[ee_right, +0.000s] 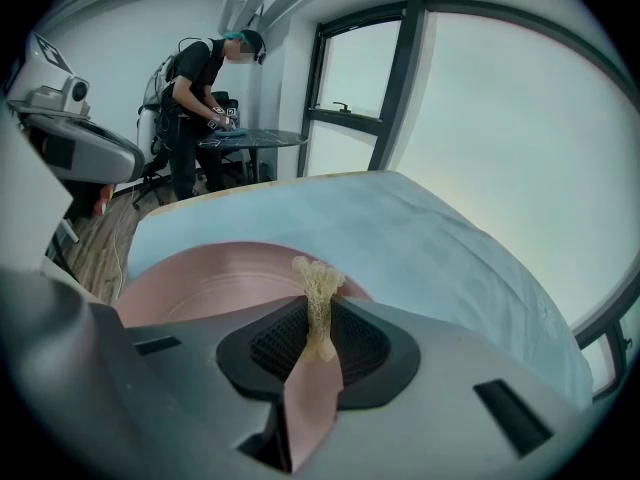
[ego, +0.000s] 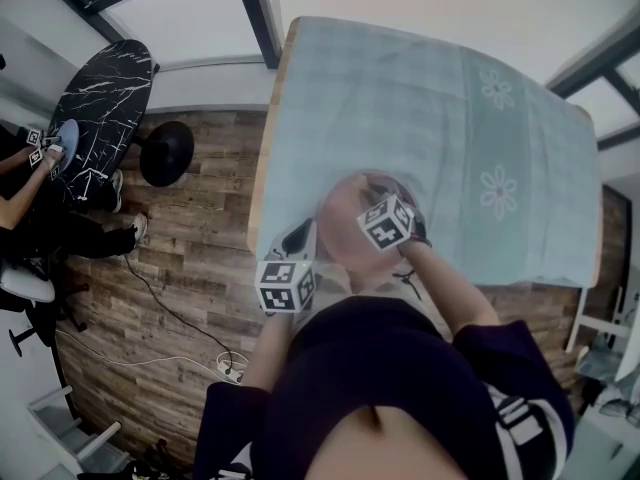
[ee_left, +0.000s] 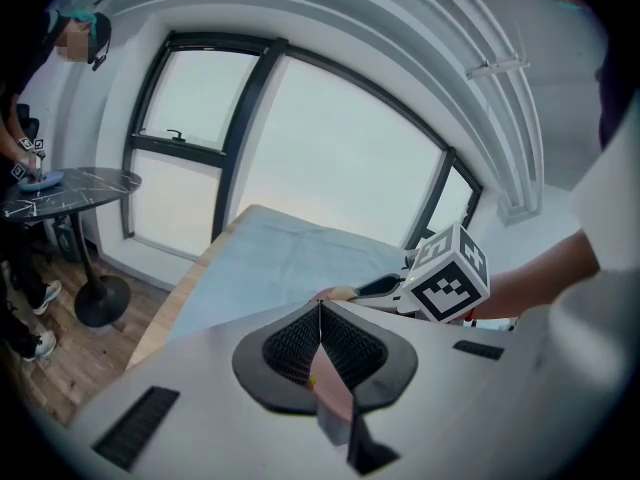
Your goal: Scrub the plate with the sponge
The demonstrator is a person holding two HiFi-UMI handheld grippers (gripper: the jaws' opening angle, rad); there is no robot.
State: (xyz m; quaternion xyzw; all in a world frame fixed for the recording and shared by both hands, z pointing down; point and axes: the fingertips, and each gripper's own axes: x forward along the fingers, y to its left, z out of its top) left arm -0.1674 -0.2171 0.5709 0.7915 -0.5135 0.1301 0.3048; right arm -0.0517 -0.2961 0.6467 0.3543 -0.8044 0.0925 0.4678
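The left tongs (ee_left: 320, 320) are clamped shut on the rim of the pink plate (ee_right: 200, 283). The right tongs (ee_right: 319, 320) pinch a yellowish sponge (ee_right: 318, 278), squeezed thin, the plate just beyond their tips. Farther off, a pale blue cloth (ee_right: 430, 243) covers the tabletop (ego: 262, 158).

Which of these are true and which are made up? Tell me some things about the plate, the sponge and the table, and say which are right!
1. The right gripper pinches the sponge. True.
2. The plate is blue. False: it is pink.
3. The left gripper is open and holds nothing. False: it is shut on the plate's edge.
4. The tablecloth is light blue with flowers on it. True.
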